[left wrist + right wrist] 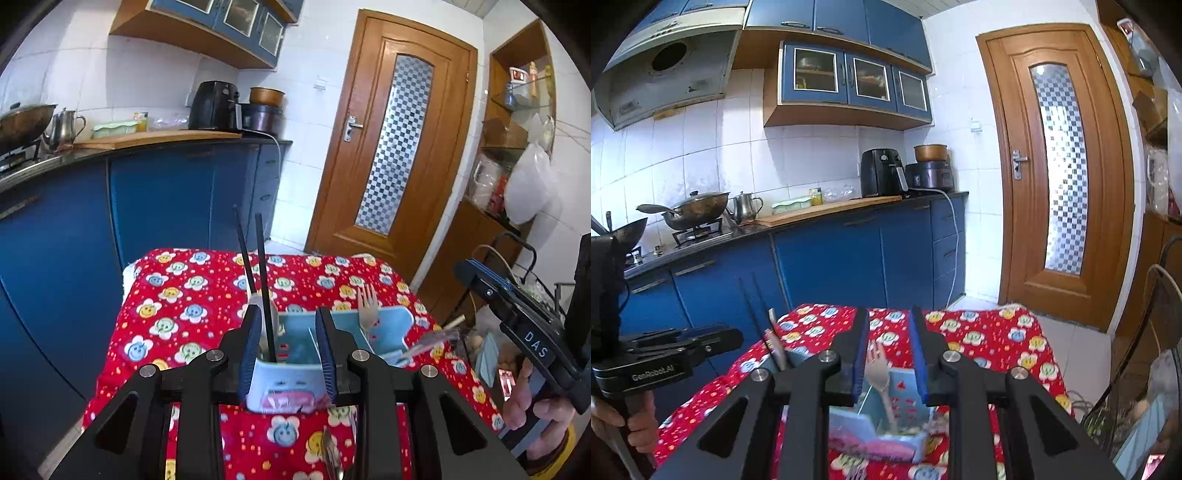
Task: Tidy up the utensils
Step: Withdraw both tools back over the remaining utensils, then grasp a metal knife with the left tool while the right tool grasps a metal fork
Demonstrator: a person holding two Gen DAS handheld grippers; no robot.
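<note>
left wrist view, lower centre: the left gripper (288, 350) stands partly open around the blue utensil holder (284, 384) on the red-clothed surface (184, 295), pads clear of the upright black chopsticks (263, 280). right wrist view: the right gripper (889, 354), partly open, holds nothing; the fork (882, 373) stands tines-up.

White letters "DAS" on the black body of the right gripper (532, 332) seen from the left wrist view, right of the blue utensil holder (295, 369), white "GenRobot.AI" on the black body of the left gripper (661, 373) seen from the right wrist view, left of that holder
</note>
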